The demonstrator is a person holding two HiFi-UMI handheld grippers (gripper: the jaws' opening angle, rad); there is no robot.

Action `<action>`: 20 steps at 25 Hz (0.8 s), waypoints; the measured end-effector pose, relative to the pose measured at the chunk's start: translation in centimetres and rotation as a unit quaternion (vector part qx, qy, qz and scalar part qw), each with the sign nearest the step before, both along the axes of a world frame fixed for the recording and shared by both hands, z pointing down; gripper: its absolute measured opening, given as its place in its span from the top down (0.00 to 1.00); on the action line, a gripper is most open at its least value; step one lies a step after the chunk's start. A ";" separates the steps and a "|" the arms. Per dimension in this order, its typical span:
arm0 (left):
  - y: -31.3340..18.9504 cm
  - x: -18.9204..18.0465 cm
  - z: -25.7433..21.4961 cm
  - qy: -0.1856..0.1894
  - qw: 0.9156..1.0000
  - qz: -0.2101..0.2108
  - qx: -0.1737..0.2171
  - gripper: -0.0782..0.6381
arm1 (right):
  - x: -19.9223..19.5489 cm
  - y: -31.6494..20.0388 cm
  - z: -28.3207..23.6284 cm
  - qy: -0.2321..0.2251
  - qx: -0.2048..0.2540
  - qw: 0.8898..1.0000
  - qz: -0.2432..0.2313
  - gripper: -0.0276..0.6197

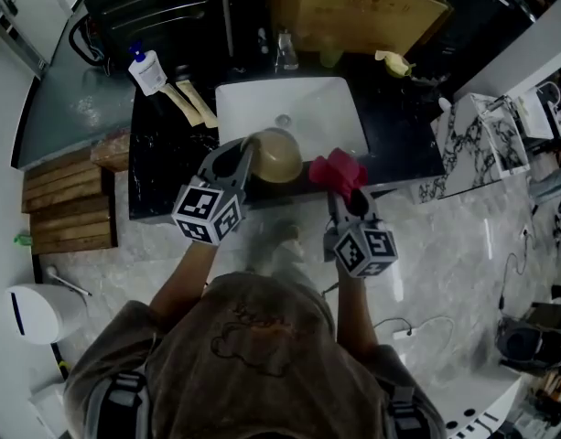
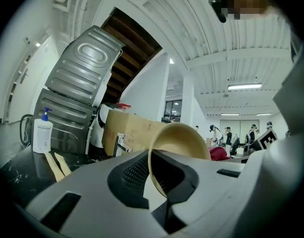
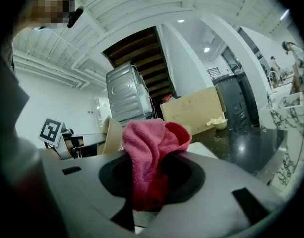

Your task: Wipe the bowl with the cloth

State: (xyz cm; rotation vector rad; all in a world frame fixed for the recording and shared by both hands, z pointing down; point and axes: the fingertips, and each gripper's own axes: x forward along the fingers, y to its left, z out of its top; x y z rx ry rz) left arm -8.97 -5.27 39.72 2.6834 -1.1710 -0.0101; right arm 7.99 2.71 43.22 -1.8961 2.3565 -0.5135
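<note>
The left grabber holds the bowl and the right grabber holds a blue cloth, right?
Not quite. The cloth is pink, not blue, as the view from the right gripper shows. The rest is right: the left gripper holds the bowl by its rim, and the right gripper holds the cloth.

Fluffy terry cloth (image 3: 147, 155), smooth matt bowl (image 1: 278, 157)

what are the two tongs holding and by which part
The left tongs clamp the tan bowl by its rim. The right tongs pinch the pink cloth at its bunched lower part.
</note>
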 end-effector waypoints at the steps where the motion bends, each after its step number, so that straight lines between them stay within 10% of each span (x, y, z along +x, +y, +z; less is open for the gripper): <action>1: -0.9 0.5 0.2 -0.002 1.000 -0.004 -0.002 0.87 | 0.7 -1.1 0.0 -0.002 0.001 1.000 -0.004 0.79; 20: -12.9 8.6 3.5 -0.097 0.993 -0.059 -0.020 0.87 | 8.7 -16.8 0.4 -0.009 -0.017 0.991 -0.132 0.79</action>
